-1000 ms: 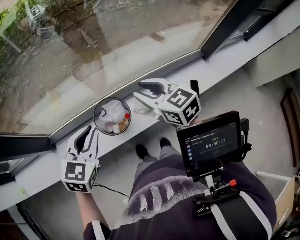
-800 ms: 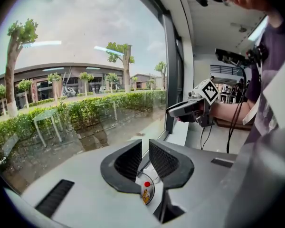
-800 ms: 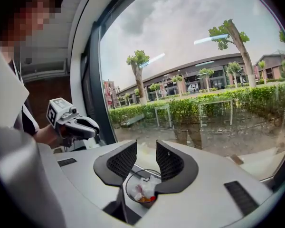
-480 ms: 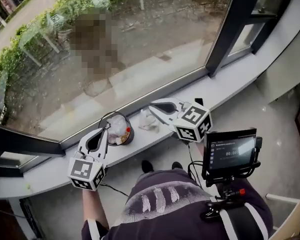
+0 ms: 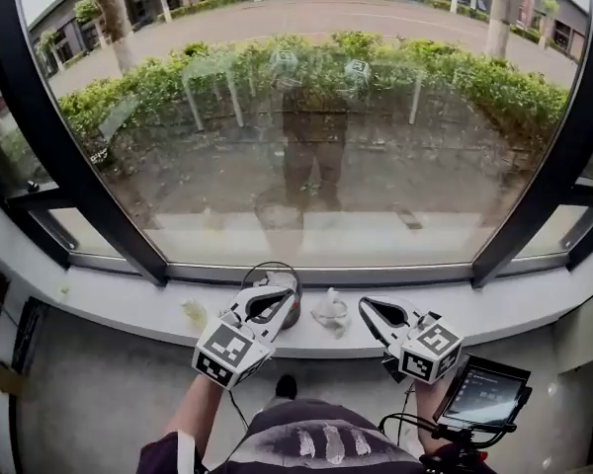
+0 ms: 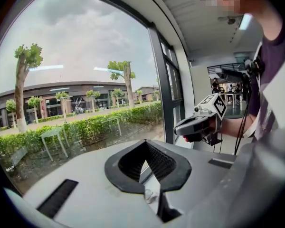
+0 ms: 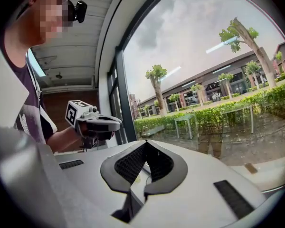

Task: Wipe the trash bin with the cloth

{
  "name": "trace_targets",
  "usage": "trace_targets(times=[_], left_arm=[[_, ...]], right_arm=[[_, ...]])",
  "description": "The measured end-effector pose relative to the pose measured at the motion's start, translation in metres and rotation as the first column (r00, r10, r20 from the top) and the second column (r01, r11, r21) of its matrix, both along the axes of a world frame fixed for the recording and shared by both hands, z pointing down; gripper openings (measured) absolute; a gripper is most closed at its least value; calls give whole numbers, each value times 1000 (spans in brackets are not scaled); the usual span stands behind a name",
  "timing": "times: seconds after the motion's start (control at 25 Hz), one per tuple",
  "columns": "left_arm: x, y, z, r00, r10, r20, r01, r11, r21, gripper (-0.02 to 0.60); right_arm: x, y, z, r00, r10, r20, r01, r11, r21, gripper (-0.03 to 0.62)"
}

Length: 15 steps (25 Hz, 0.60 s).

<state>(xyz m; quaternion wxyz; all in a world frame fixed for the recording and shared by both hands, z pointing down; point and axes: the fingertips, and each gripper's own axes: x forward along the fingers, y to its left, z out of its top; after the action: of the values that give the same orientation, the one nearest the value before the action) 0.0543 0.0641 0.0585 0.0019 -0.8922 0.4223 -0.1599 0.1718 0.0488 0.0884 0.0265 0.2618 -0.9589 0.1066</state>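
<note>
The left gripper (image 5: 285,292) is clenched on nothing, its tips in front of the trash bin (image 5: 264,266) on the window sill (image 5: 119,302). The right gripper (image 5: 366,304) is likewise clenched and empty. The crumpled cloth (image 5: 330,310) lies on the sill between the 2, just beside the bin.

The window pane (image 5: 306,166) walls off everything at 12 o'clock. On the sill (image 5: 119,302), the bin (image 5: 269,268) and crumpled cloth (image 5: 330,311) crowd the middle. Bare ledge lies open toward 3 o'clock, and toward 9 past a small yellowish scrap (image 5: 194,313).
</note>
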Motion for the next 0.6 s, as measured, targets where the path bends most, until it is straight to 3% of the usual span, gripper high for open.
trace_targets(times=[0.24,0.4,0.6], left_arm=[[-19,65,32,991,-134,6,134,989,-53,-3],[-60,114,28,970,-237,-52,234,971,-57,-2],[-81,137,23,961,-235,-149,230,972,-51,-3]], right_arm=[[-17,35,27,993,-117,29,117,993,-23,0],[-66,70,10,975,-221,1,221,975,32,0],[-98,94,1,963,-261,-71,264,964,34,0]])
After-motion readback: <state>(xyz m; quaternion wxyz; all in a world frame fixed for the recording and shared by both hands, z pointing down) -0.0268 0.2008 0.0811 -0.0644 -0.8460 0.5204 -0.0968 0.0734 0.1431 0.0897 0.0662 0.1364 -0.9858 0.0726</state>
